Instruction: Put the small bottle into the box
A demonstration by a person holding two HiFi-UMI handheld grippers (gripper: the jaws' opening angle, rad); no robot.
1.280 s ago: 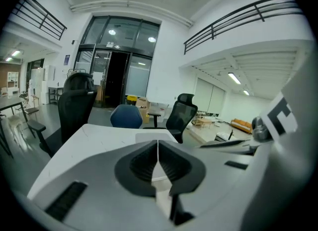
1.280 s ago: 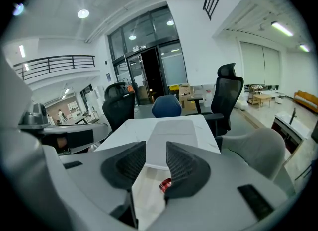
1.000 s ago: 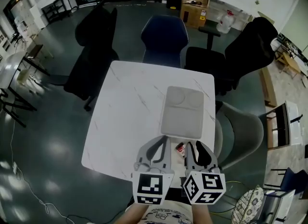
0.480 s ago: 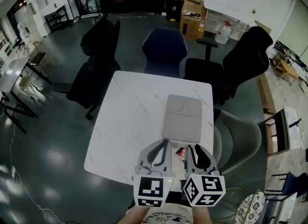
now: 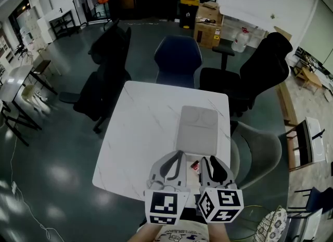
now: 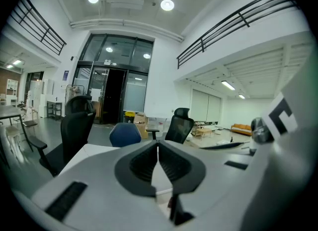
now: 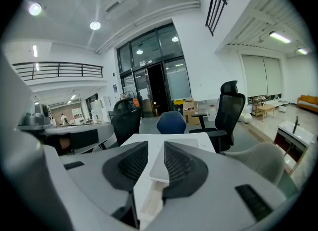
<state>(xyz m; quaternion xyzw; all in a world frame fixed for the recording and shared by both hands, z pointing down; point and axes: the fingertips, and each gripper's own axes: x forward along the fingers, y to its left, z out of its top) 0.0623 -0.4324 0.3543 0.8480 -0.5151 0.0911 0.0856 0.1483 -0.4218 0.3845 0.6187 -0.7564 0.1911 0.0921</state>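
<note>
On the white table [image 5: 145,131], near its front edge, lies the small bottle [image 5: 195,165] with a red label. It sits between my two grippers and neither one holds it. The grey box [image 5: 197,127] lies flat just beyond the bottle, right of the table's middle. My left gripper [image 5: 171,164] is to the bottle's left, and its jaws meet at the tips [image 6: 158,145] with nothing in them. My right gripper [image 5: 213,166] is to the bottle's right, shut and empty [image 7: 156,148]. Between and past its jaws the box [image 7: 191,142] shows.
A blue chair [image 5: 178,53] stands at the table's far side. Black office chairs stand at the left [image 5: 106,74] and at the far right [image 5: 255,72]. A grey chair [image 5: 259,147] is close to the table's right edge. Cartons [image 5: 208,14] stand on the floor farther back.
The head view has drifted a little. Both grippers and the bottle keep about the same places near the table's front edge.
</note>
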